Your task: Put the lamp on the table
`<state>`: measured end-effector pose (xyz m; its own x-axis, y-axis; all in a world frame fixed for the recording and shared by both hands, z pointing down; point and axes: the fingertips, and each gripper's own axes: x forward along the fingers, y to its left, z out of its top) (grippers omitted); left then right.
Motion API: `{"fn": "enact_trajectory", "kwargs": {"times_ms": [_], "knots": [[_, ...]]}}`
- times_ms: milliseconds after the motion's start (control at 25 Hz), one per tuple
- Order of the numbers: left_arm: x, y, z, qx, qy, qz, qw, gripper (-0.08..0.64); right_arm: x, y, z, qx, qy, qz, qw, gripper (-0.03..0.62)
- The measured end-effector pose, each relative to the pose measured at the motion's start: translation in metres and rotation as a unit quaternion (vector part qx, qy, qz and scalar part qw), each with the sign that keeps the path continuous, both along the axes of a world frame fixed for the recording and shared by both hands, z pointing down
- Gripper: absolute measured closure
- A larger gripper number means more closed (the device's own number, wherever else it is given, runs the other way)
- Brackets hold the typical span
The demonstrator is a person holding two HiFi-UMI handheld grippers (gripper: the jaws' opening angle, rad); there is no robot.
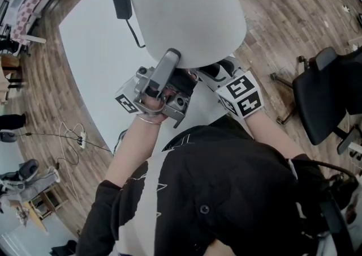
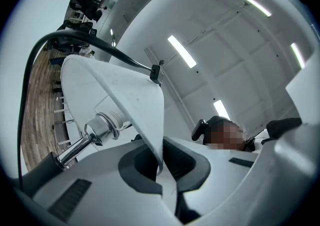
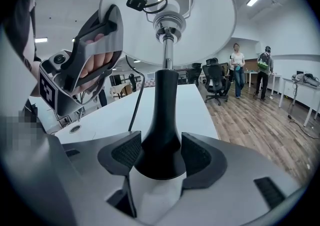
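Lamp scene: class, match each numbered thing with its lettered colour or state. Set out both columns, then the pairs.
1 shade
2 base
3 stem
4 floor

A gripped by right claw
B brown wood
C rim gripped by left claw
D shiny metal

Pairs: 1-C, 2-A, 3-D, 4-B

White counter (image 1: 96,51), long, runs from 11 to 6 o'clock in the head view. A black power adapter (image 1: 120,3) appears to lie on it at 11 o'clock, its cord (image 1: 134,35) trailing toward centre. Wood-plank floor (image 1: 271,28) all round, with a black office chair (image 1: 328,90) at 3 o'clock.
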<state>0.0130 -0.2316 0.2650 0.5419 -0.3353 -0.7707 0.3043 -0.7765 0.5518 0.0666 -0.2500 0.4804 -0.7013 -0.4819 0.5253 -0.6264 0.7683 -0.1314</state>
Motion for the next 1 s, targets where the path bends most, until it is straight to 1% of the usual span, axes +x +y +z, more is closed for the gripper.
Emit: {"fn": "enact_trajectory", "kwargs": {"times_ms": [280,600,800,1000], "knots": [[-0.002,0.000,0.001,-0.008,0.007,-0.008,0.9999,0.549,0.008,0.004,-0.001,0.000,0.002,0.007,1.000,0.336],[0.000,0.000,0.002,-0.007,-0.010,-0.013,0.9998,0.549,0.012,0.009,0.002,-0.014,0.009,0.012,1.000,0.336],[-0.001,0.000,0.004,-0.012,-0.013,-0.021,0.9996,0.549,0.018,0.013,0.002,-0.014,0.009,0.015,1.000,0.336],[0.000,0.001,0.003,-0.012,-0.016,-0.019,0.9996,0.548,0.021,0.020,0.001,-0.026,0.006,0.016,1.000,0.336]]}}
